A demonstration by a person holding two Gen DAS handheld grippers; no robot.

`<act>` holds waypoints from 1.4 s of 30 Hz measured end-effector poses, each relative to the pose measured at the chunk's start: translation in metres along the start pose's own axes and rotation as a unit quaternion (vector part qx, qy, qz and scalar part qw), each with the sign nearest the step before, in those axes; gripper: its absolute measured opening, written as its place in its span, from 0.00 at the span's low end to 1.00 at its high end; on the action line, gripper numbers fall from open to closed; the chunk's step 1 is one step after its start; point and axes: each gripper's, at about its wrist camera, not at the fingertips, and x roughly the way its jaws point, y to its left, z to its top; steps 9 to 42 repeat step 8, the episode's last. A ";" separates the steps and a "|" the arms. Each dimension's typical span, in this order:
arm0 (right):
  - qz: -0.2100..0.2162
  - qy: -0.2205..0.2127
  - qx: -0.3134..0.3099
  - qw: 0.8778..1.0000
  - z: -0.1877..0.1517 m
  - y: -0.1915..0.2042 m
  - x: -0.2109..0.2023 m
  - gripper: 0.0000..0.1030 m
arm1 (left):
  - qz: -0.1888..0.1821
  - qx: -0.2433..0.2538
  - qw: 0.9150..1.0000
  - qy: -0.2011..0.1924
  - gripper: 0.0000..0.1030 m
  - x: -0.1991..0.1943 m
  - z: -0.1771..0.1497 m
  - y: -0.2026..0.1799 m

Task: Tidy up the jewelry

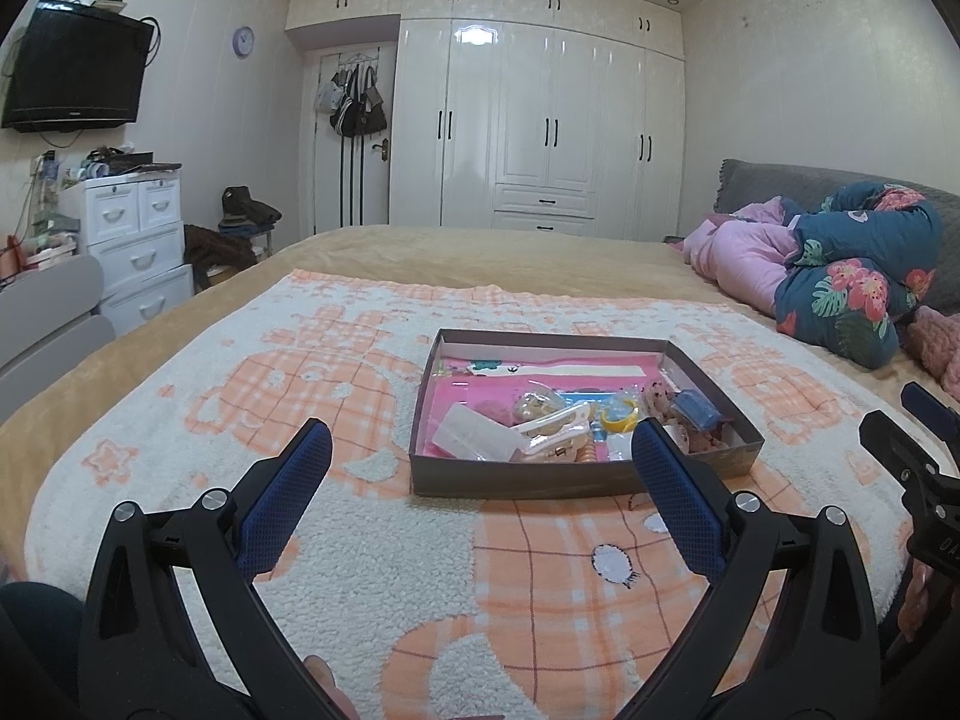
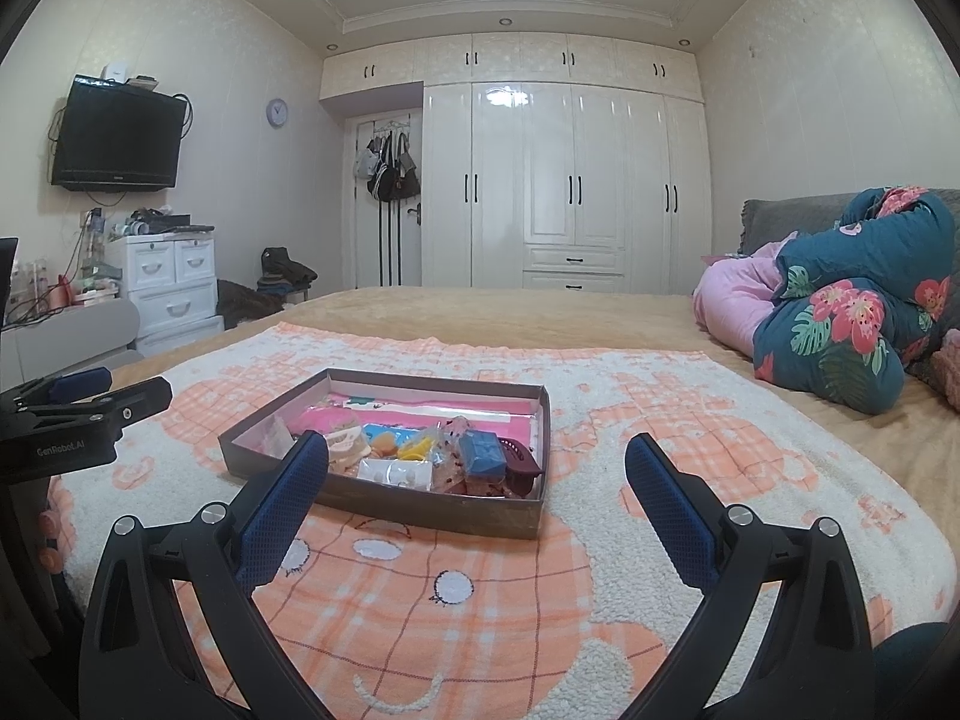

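Observation:
A shallow brown box [image 1: 510,483] with a pink lining lies on the orange-and-white blanket [image 1: 372,588] on the bed. It holds jewelry and trinkets: a small blue box [image 1: 695,408], a yellow ring-shaped piece [image 1: 618,417], white hair clips, clear bags. My left gripper [image 1: 480,444] is open and empty, just short of the box's near wall. In the right wrist view the same box [image 2: 420,507] lies ahead to the left, with the blue box [image 2: 483,454] and a maroon piece [image 2: 522,468] inside. My right gripper [image 2: 477,456] is open and empty, near the box's near right corner.
A pink and floral quilt pile [image 2: 840,330] lies on the right of the bed. White wardrobes [image 2: 564,192] fill the far wall. A white drawer unit [image 1: 135,240] and a wall TV [image 1: 75,66] stand at the left.

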 end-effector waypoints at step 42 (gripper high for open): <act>-0.082 0.113 0.073 0.988 0.012 -0.069 0.074 0.94 | 0.067 -0.046 0.993 0.082 0.89 0.059 0.014 0.052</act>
